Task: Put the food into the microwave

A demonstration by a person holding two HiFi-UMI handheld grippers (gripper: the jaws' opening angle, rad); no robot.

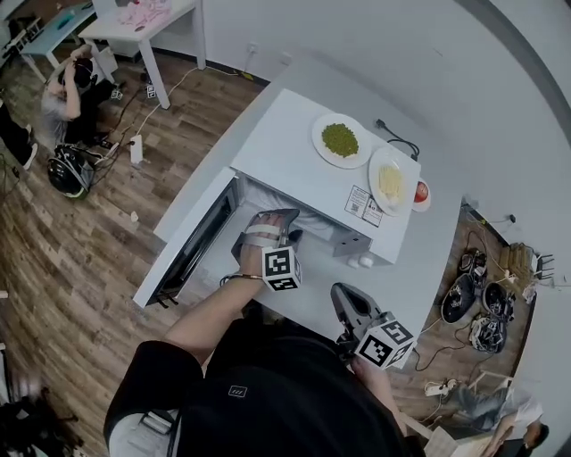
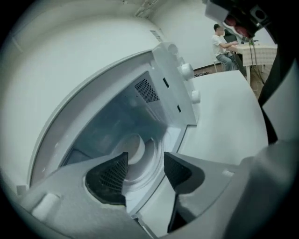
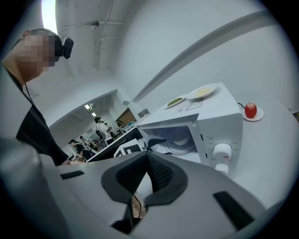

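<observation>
The white microwave (image 1: 299, 174) stands on a white table with its door (image 1: 189, 245) swung open to the left. On its top lie a plate of green food (image 1: 340, 140) and a plate of yellow food (image 1: 391, 181). My left gripper (image 1: 277, 219) hangs in front of the open cavity, open and empty; between its jaws I see the round turntable (image 2: 136, 148). My right gripper (image 1: 344, 293) is nearer to me, right of the left one, with its pads (image 3: 159, 172) together and nothing in them. From it I see the microwave (image 3: 219, 121) and both plates (image 3: 175, 101).
A red apple (image 1: 421, 191) sits on a small dish right of the microwave, beside the control knobs (image 2: 187, 71). A black cord (image 1: 397, 138) runs behind. Cables and gear (image 1: 482, 308) lie on the wood floor at right. A person (image 1: 67, 94) crouches far left near a white desk (image 1: 147, 22).
</observation>
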